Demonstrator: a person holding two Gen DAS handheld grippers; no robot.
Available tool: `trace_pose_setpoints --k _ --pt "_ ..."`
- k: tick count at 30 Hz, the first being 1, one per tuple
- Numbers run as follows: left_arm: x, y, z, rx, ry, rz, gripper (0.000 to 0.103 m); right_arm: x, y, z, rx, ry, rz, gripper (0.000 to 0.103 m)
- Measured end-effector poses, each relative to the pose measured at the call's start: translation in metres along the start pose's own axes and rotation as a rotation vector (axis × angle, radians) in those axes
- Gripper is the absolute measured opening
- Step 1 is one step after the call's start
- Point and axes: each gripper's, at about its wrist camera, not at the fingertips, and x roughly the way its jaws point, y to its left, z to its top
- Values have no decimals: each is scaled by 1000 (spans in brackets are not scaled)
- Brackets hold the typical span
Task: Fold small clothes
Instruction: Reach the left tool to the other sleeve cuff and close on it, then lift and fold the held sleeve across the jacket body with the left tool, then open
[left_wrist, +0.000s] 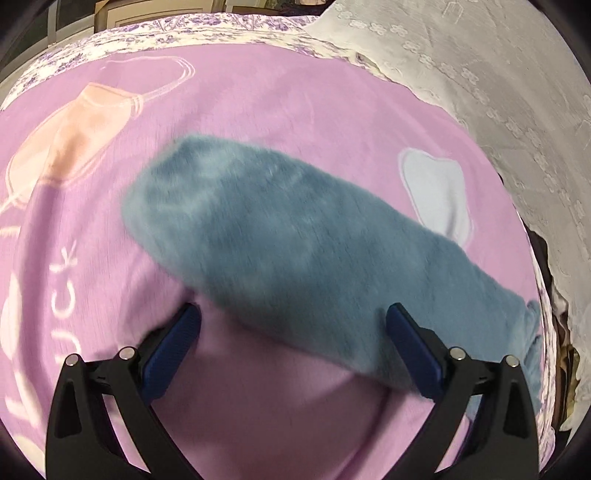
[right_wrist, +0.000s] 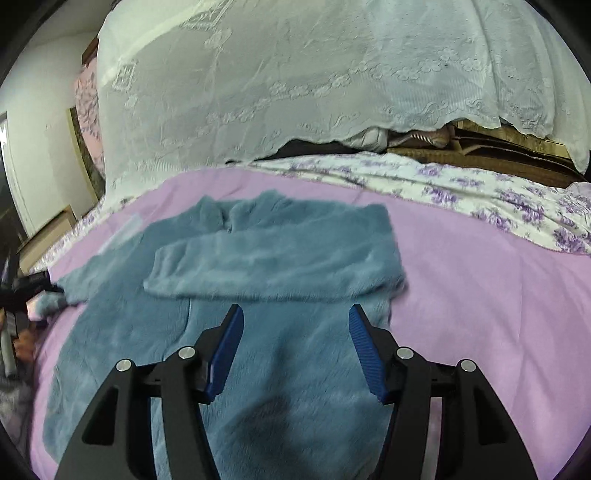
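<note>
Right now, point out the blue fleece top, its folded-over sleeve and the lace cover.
blue fleece top (right_wrist: 280, 369): right wrist view, on the body panel.
folded-over sleeve (right_wrist: 258, 266): right wrist view, mid-sleeve.
lace cover (right_wrist: 295, 74): right wrist view, centre of the draped cloth.

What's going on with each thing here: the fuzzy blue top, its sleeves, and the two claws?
Blue fleece top: lying flat on the pink blanket.
Right sleeve: folded across the chest.
Left sleeve: stretched out, unfolded.
Left claw: open, empty.
Right claw: open, empty.

sweater (right_wrist: 258, 332): plain grey-blue | blanket (right_wrist: 480, 295): pink-lilac | sheet (right_wrist: 480, 192): white, purple flowers | claw pads (right_wrist: 225, 354): blue
</note>
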Motion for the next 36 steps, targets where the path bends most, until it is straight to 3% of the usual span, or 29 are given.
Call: trace_pose_setpoints --k 4,11,13,15,19,24,27,34,36 --pt "3 5 11 -30 1 -5 99 0 9 -7 -36 0 -34 63" --pt "-5 35 28 -159 -25 -105 96 5 7 -9 -30 15 -32 64" --pt "-4 41 33 -178 -37 -109 86 6 6 -9 -28 21 -29 64" --pt "-2 47 38 -193 -45 -112 66 7 5 -10 -25 25 -26 64" --pt "-4 57 38 -226 -39 -150 55 9 5 -10 -18 33 -19 65" --pt "-7 62 40 -236 -38 -225 28 10 2 -10 -9 40 -7 69" --pt "-8 64 39 -234 -43 -225 22 10 1 -9 -4 43 -2 70" --pt "1 68 38 -257 -25 -203 22 12 -1 -9 5 51 5 70" --pt "-2 66 38 -236 -39 -193 13 12 -1 -9 8 52 5 71"
